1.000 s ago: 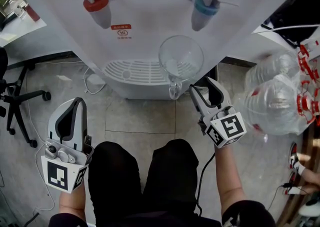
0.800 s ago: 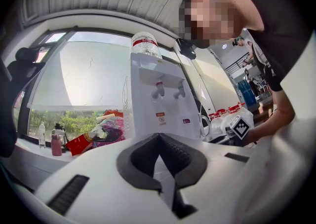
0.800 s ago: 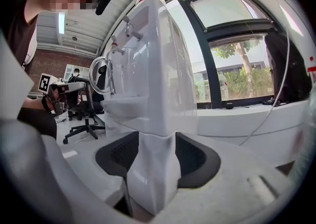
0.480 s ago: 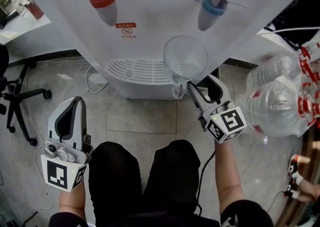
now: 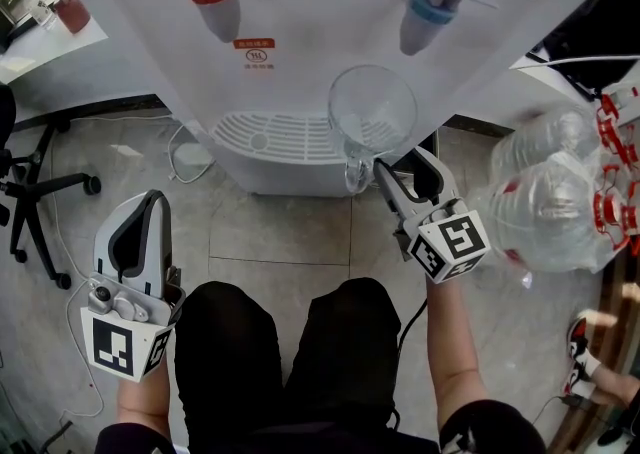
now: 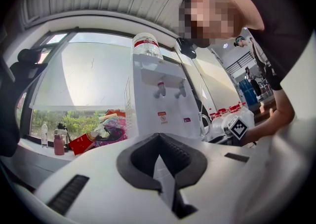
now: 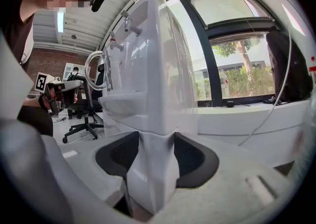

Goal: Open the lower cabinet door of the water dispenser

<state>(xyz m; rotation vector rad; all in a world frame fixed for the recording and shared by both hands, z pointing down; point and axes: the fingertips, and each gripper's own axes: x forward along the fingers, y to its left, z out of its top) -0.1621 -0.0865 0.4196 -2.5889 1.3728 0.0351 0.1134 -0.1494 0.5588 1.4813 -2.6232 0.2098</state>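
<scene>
Risk lies first with the water dispenser itself. A pull on the lower cabinet that runs off the hinge line could drag or rock the whole white body. The glass jug on the drip tray, directly above the right gripper, could then topple. That gripper's jaws have just been opening and stand wide, with the cabinet's front corner between them and the pads not seen pressing. A shallow bite on so smooth an edge may slip off. The left gripper hangs well apart from the dispenser, tips together on nothing. The cabinet sits below the tray, down towards the floor. It is plain glossy white with no handle visible, and the door is judged not yet open.
</scene>
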